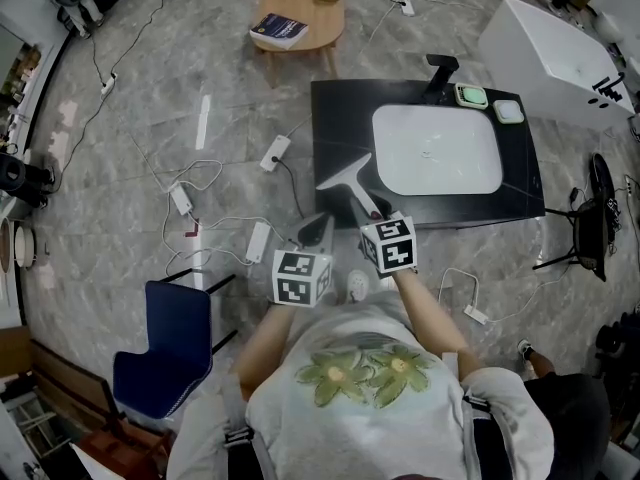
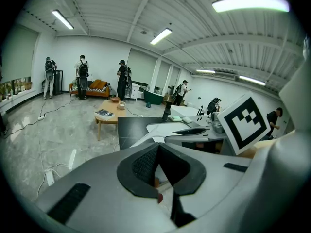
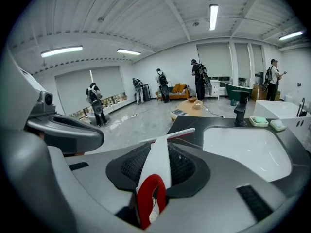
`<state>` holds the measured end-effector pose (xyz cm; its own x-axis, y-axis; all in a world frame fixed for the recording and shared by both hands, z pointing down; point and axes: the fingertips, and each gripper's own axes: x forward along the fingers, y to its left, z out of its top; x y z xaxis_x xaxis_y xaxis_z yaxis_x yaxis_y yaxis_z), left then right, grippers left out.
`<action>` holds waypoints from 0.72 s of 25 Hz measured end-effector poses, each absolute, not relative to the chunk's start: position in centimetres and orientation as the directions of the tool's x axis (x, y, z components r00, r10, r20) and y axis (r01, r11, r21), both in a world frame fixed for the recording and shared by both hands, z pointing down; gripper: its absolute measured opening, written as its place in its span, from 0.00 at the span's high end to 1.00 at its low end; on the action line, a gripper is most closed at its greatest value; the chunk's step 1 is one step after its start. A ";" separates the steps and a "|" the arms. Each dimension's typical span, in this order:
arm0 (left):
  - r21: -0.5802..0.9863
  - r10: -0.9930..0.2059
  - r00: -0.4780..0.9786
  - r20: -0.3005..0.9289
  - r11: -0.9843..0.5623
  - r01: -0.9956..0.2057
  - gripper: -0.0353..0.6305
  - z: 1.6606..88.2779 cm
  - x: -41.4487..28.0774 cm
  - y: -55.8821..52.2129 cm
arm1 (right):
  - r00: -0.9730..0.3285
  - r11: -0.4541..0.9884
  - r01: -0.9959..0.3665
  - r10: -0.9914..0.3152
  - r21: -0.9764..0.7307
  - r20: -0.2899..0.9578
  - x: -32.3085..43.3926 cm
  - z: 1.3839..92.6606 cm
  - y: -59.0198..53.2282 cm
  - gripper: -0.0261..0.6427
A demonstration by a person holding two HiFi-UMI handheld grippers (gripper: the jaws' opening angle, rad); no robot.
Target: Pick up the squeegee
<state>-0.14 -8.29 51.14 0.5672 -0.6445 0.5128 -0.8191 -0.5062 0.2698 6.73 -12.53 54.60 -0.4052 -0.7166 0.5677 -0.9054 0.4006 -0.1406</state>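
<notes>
Over the near left corner of the black counter (image 1: 335,118), beside the sink (image 1: 437,150), the squeegee (image 1: 350,180) sits in the right gripper (image 1: 372,213), jaws clamped on its white handle, blade pointing away. The pick-up looks all but done; only lifting clear may remain. The right forearm reaches forward, gripper tilted downward. The left gripper (image 1: 314,230) hangs just beside, jaws closed on nothing

basin (image 1: 437,149) in counter (image 1: 335,128) | faucet (image 1: 440,68) behind basin | squeegee (image 1: 345,178) over counter's near left, in right gripper (image 1: 372,211) | left gripper (image 1: 316,230) left of right | table (image 1: 300,3) behind counter, book (image 1: 279,30) on it | chair (image 1: 165,348) near left
</notes>
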 end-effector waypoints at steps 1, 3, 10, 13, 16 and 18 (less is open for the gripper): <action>0.271 -0.646 0.567 0.510 -0.505 -0.819 0.93 51.1 -0.2 -8.3 | -0.407 0.400 -0.905 -0.721 -0.144 0.561 6.7 54.3 -12.4 0.79; 0.272 -0.650 0.568 0.505 -0.504 -0.820 0.93 50.9 -0.2 -8.3 | -0.412 0.398 -0.905 -0.729 -0.152 0.546 6.7 53.6 -12.2 0.79; 0.271 -0.658 0.572 0.490 -0.509 -0.817 0.93 50.2 -0.1 -8.1 | -0.422 0.399 -0.903 -0.762 -0.157 0.492 6.7 51.2 -11.1 0.79; 0.272 -0.660 0.580 0.478 -0.516 -0.812 0.93 49.6 -0.1 -7.8 | -0.427 0.402 -0.902 -0.771 -0.160 0.472 6.8 50.2 -10.5 0.79; 0.276 -0.661 0.587 0.467 -0.522 -0.807 0.93 49.1 0.1 -7.7 | -0.433 0.414 -0.899 -0.785 -0.146 0.443 6.8 49.1 -9.9 0.79; 0.280 -0.662 0.590 0.461 -0.523 -0.805 0.93 48.8 0.1 -7.6 | -0.436 0.420 -0.897 -0.794 -0.136 0.422 6.7 48.4 -9.5 0.79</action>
<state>0.13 -7.58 48.80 0.5904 -0.6623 0.4614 -0.8052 -0.5229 0.2796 6.74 -9.45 48.44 -0.4365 -0.7944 0.4223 -0.8970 0.4204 -0.1363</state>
